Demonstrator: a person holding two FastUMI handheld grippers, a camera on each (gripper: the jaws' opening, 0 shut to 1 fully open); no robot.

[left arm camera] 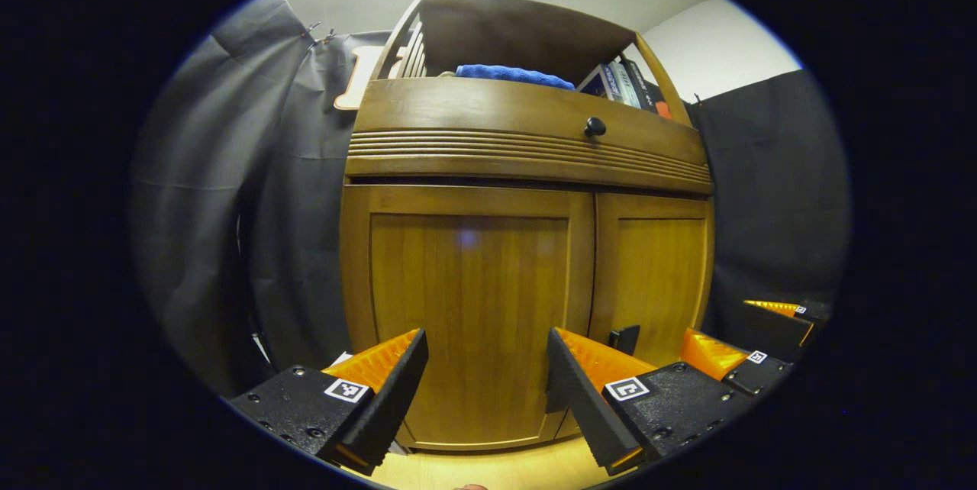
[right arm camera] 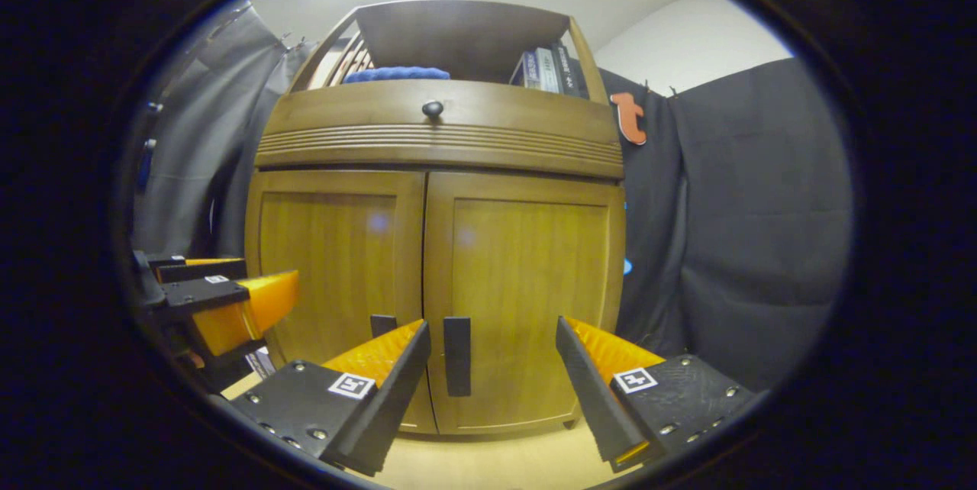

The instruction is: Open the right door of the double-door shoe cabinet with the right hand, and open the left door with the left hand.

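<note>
Both doors of the shoe cabinet [right arm camera: 435,246] are shut, the left door [left arm camera: 469,307] and right door [right arm camera: 527,299] meeting at a centre seam with a dark handle [right arm camera: 457,356] on each. Each gripper faces its own door, the left gripper [left arm camera: 488,383] and right gripper [right arm camera: 492,383] with jaws spread wide and empty, seemingly ready to close on a handle. Nothing blocks the doors; a knobbed drawer [right arm camera: 433,109], blue cloth [left arm camera: 513,75] and books [right arm camera: 543,66] sit above.

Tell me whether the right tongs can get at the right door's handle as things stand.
Probably yes. The right tongs stand open in front of the shut right door, with its handle showing between the fingers and nothing in between. The left tongs hang off to the side.
</note>
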